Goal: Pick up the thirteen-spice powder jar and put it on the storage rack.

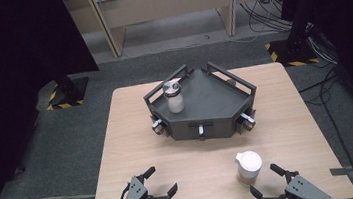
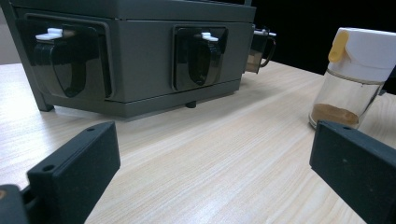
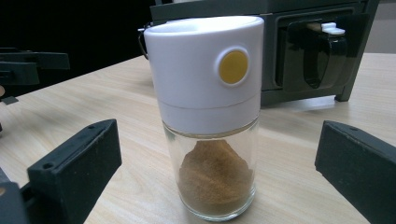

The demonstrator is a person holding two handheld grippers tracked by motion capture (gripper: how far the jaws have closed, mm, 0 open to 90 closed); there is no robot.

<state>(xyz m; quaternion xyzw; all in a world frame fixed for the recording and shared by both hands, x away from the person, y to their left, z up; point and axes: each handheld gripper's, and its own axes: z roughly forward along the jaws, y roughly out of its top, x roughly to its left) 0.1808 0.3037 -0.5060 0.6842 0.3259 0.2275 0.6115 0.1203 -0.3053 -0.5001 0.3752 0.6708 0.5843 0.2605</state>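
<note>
Just ahead of right claw (image 3: 215,177): spice jar (image 3: 210,116).

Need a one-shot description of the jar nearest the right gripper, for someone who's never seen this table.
Start from the dark grey angular rack in the middle of the wooden table. Come toward the near edge on the right side, just ahead of the open right gripper: the spice jar stands upright there on bare wood. Unlike the metal-capped jar up on the rack, it has a white cap with a yellow button and brown powder at the bottom.
</note>
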